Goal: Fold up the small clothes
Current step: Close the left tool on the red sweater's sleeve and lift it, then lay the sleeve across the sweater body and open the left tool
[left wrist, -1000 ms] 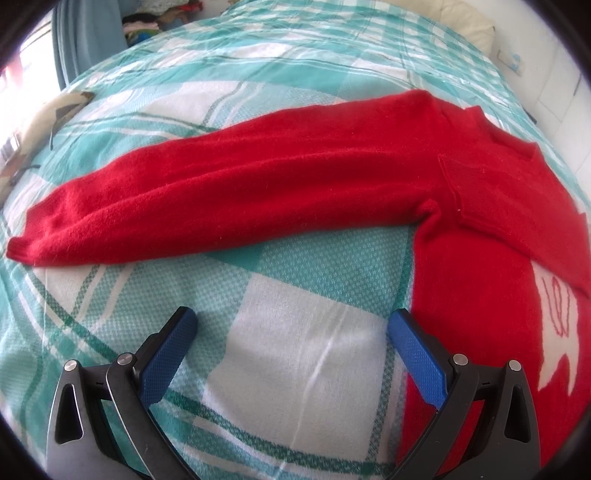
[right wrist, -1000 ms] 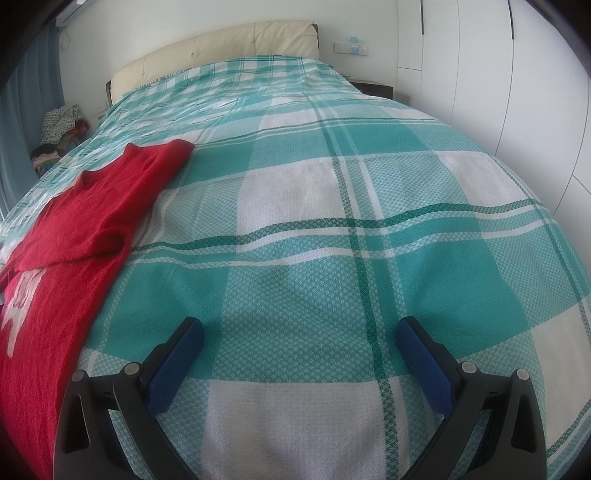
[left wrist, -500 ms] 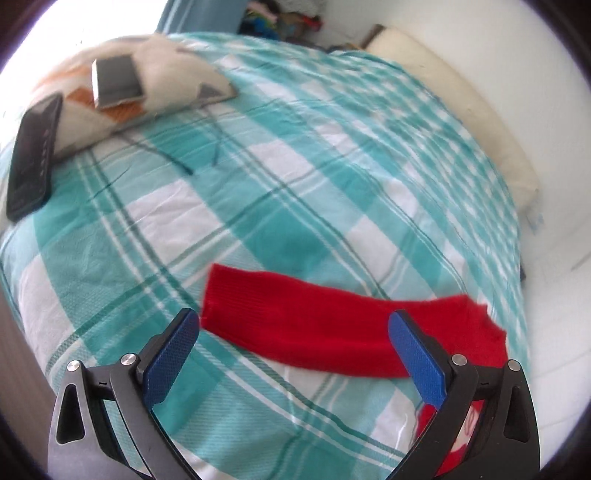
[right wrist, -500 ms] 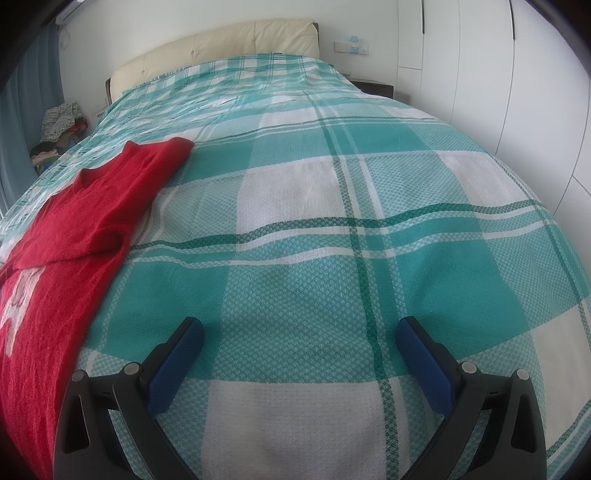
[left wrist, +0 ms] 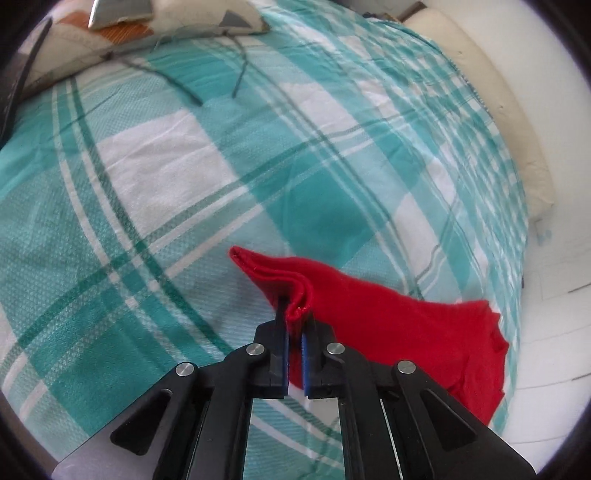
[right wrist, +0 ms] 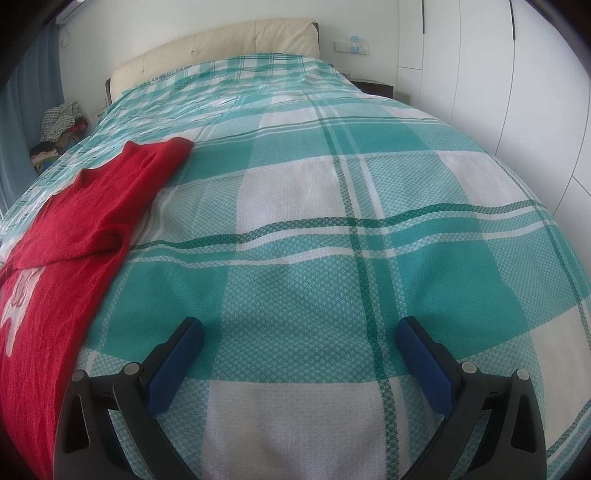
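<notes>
A red knit sweater (right wrist: 74, 229) with a white motif lies on the teal and white plaid bedspread (right wrist: 332, 229), at the left of the right wrist view. In the left wrist view its long sleeve (left wrist: 369, 310) stretches to the right. My left gripper (left wrist: 294, 317) is shut on the sleeve's cuff end, which bunches up between the blue pads. My right gripper (right wrist: 299, 343) is open and empty, low over bare bedspread to the right of the sweater.
A patterned pillow (left wrist: 122, 33) with a phone and a dark remote (left wrist: 18, 85) lies at the bed's far left corner in the left wrist view. The cream headboard (right wrist: 221, 51), a pile of clothes (right wrist: 59, 129) and white wardrobe doors (right wrist: 498, 92) surround the bed.
My left gripper swung to the sleeve's end and closed on the cuff, lifting it slightly. The right gripper has stayed still and open.
</notes>
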Available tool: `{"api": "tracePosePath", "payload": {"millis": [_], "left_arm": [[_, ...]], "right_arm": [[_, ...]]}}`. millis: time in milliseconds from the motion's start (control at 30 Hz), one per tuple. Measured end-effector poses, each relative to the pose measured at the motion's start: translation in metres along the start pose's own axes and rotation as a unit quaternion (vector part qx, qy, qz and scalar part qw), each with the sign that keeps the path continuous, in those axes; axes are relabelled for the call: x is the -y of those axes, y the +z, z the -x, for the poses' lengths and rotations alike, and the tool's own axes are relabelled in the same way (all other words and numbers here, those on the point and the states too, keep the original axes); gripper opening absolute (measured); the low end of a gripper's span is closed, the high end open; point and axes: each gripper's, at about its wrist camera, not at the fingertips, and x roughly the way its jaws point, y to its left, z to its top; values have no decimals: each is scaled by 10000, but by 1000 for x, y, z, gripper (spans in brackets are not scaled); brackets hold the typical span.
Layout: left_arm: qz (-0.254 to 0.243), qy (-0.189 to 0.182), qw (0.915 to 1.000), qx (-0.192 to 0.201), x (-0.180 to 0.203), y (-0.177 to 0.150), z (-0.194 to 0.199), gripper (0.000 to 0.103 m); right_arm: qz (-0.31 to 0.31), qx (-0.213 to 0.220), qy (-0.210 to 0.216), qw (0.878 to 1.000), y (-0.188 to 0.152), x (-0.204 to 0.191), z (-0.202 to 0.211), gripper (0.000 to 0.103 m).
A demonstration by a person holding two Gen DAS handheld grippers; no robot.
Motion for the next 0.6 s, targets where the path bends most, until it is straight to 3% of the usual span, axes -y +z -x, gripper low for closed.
{"api": "tracePosePath", "payload": {"millis": [67,133,233,333,433,567,600], "left_arm": [[-703,-116,9971,283,54,1,23,3],[-1456,-387,9873,494,120,-5,47,3],[-2423,-945,9637,603,220,-28,73,3],[-3171,-1443,9362,471,305,-66,78,3],[-3578,-1792,9163,181,362,-109,61,3],[-3829,-2104,8991,-265,404,-165,17,5],[-3828,-2174,8972,-355,410,-178,4,18]], "right_arm": [[0,-1,-1,10000,1,0,0,103],[2,-4,-4,10000,0,0,0,103],[5,-10,-4,10000,1,0,0,103],[2,-8,1,10000,1,0,0,103],[2,-9,2,10000,1,0,0,103],[-13,-10,27,10000,2,0,0,103],[-15,-9,30,10000,2,0,0,103]]}}
